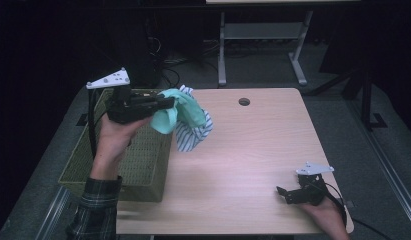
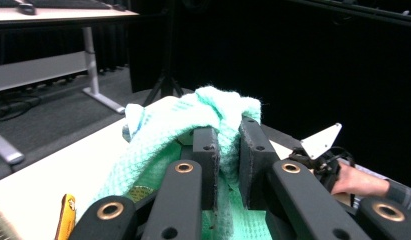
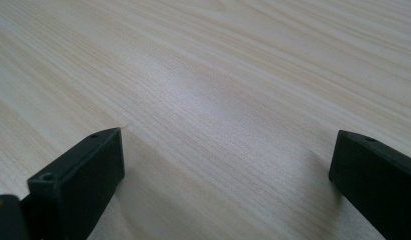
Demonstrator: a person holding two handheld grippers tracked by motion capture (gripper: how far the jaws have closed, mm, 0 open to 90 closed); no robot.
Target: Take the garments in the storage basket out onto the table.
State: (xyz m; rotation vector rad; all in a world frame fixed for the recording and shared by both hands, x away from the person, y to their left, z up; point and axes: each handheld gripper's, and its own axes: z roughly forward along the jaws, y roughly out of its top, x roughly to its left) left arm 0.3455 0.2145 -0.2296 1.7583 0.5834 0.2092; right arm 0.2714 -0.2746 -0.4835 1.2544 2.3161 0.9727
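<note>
The left hand-held gripper (image 1: 165, 103) is being held up over the counter's (image 1: 253, 150) far left corner, just above the green basket (image 1: 143, 165), and its jaws are clenching a mint-green cloth (image 1: 180, 110). In the left gripper view the cloth (image 2: 193, 125) is bunching between the jaws and draping over & below them, w/ the left gripper (image 2: 228, 150) closed tight on a fold.

A blue/white striped cloth (image 1: 193, 132) is hanging just under the green one, its lower edge reaching toward the counter beside the basket; can't tell whether it's pinched too or just caught in the green cloth.

The basket is sitting at the counter's left edge, overhanging the side a bit. The left hand (image 1: 113, 137) w/ a plaid sleeve (image 1: 95, 205) is gripping the tool from below.

The right hand-held gripper (image 1: 283, 192) is resting low near the counter's near right corner, well apart from the cloths, jaws spread wide and grasping nothing. In the right gripper view the jaws are sitting far apart at the bottom corners w/ bare wood of the counter (image 3: 218, 100) between them.

A round hole (image 1: 244, 102) is sitting near the counter's far edge.
</note>
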